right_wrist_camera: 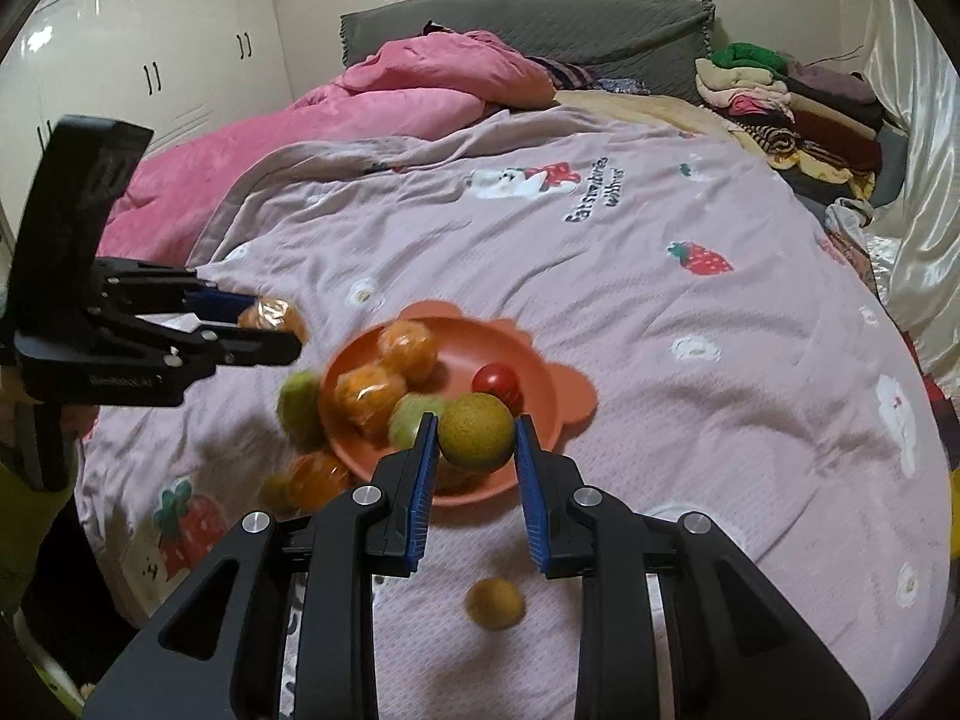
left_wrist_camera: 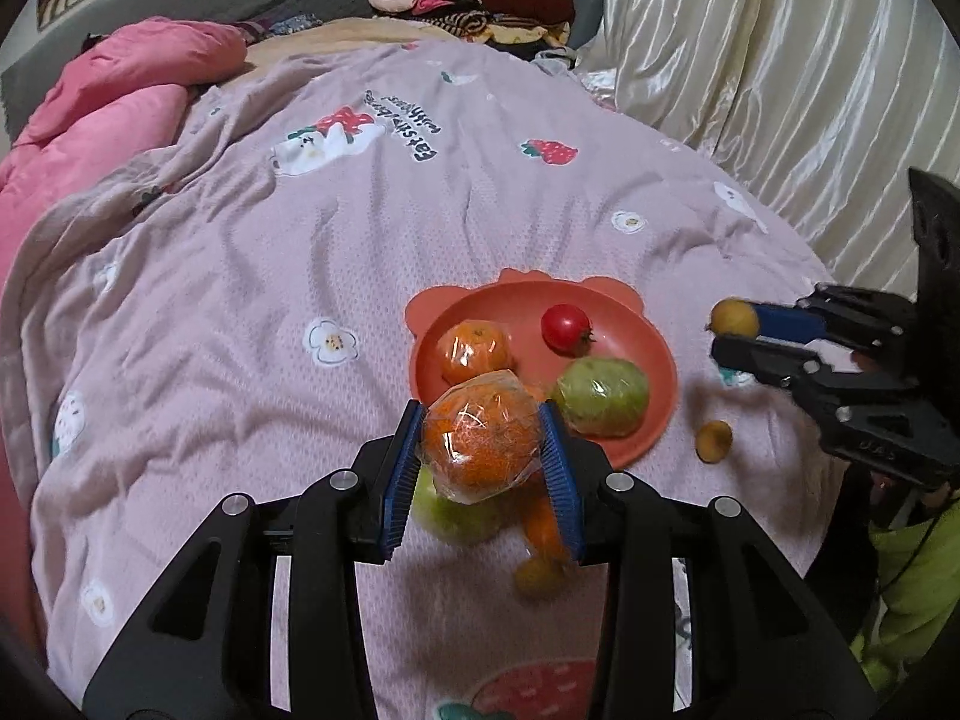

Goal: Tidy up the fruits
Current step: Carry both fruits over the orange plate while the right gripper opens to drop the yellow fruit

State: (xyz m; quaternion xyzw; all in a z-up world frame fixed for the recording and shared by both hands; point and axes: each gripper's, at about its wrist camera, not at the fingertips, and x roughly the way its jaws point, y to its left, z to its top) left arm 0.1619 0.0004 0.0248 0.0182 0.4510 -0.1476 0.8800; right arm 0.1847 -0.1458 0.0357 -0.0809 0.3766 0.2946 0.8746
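Left gripper clamps a plastic-wrapped orange just off the near rim of the round orange-red plate; right gripper grips a small yellow-green round fruit over that rim, so it's nearer.

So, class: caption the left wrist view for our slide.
Left gripper holds a wrapped orange above the orange plate.
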